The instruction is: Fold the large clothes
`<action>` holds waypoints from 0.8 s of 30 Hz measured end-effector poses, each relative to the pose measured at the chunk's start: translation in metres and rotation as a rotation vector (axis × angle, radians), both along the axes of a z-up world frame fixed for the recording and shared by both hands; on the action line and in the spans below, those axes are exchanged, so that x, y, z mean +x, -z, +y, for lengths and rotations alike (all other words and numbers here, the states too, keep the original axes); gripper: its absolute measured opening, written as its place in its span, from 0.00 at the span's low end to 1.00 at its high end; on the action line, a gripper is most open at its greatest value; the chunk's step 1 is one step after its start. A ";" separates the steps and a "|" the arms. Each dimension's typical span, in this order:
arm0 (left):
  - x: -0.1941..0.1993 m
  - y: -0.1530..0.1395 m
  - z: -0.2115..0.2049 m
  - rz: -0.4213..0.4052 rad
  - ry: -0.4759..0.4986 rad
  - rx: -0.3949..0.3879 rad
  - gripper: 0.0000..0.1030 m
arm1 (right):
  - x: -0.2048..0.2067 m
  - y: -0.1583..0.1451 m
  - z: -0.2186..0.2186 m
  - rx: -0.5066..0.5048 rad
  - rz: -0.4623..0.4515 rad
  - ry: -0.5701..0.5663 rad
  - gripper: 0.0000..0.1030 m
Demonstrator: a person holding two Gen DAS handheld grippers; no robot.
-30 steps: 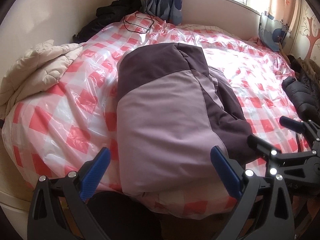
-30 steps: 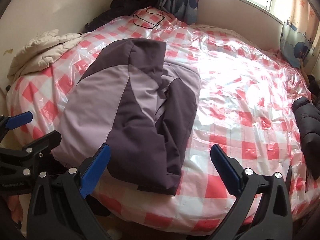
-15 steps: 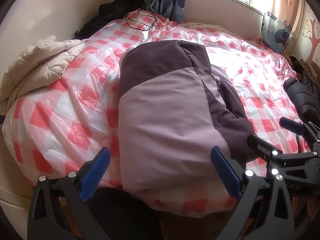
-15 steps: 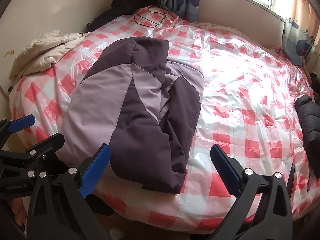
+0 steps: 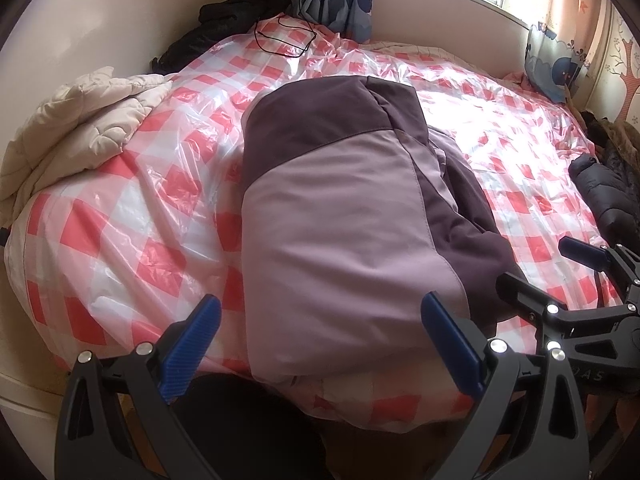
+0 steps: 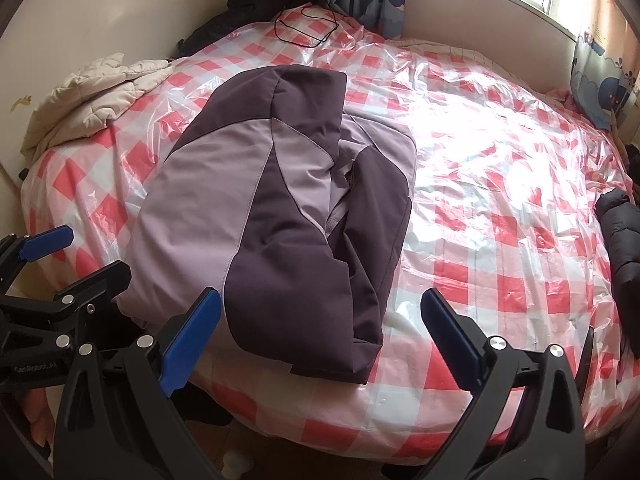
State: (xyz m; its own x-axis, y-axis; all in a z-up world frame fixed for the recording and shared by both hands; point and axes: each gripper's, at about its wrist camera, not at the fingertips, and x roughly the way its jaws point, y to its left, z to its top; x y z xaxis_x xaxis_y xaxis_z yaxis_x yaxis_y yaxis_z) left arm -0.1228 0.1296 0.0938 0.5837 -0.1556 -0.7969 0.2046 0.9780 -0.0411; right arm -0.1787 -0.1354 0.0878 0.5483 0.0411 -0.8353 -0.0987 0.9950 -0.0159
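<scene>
A lilac and dark purple jacket [image 5: 340, 220] lies folded in a long bundle on the bed's red-and-white checked plastic cover [image 5: 120, 220]. Its near end hangs at the bed's front edge. It also shows in the right wrist view [image 6: 280, 208]. My left gripper [image 5: 320, 336] is open and empty, held just above the jacket's near end. My right gripper [image 6: 320, 332] is open and empty over the jacket's dark near corner. Each gripper shows in the other's view: the right gripper [image 5: 552, 276] and the left gripper [image 6: 76, 256].
A cream quilted coat [image 5: 72, 128] is piled at the bed's left edge. A black puffer jacket [image 5: 604, 192] lies at the right edge. A black cable [image 5: 284, 36] and dark clothes [image 5: 224, 20] lie at the far end by the curtain and window.
Both grippers have drawn slightly back and up from the bed, so the jacket sits a little farther in both views. The jacket has not moved.
</scene>
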 end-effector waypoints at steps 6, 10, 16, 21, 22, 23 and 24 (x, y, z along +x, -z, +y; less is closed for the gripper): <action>0.000 0.001 0.001 -0.001 0.001 0.001 0.93 | 0.001 0.002 0.001 -0.001 0.006 -0.007 0.94; 0.000 0.001 0.001 0.000 -0.002 0.001 0.93 | 0.001 0.002 0.001 0.000 0.007 -0.007 0.94; 0.003 0.004 0.003 0.021 -0.007 -0.011 0.93 | 0.001 0.002 0.001 0.002 0.007 -0.007 0.94; 0.003 0.004 0.005 0.004 -0.016 -0.007 0.93 | 0.002 0.005 0.001 0.011 0.013 -0.010 0.94; 0.004 0.003 0.006 -0.008 -0.024 -0.006 0.93 | 0.002 0.005 0.001 0.013 0.013 -0.011 0.94; 0.003 0.003 0.006 -0.020 -0.029 0.000 0.93 | 0.002 0.005 0.001 0.014 0.014 -0.012 0.94; 0.003 0.002 0.005 -0.029 -0.029 0.014 0.93 | 0.002 0.005 0.001 0.014 0.014 -0.013 0.94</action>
State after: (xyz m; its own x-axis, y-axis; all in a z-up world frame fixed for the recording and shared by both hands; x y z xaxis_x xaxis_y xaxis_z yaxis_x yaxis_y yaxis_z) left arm -0.1201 0.1345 0.0913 0.6106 -0.1274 -0.7816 0.1774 0.9839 -0.0218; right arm -0.1768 -0.1341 0.0824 0.5358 0.0600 -0.8422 -0.1113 0.9938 0.0000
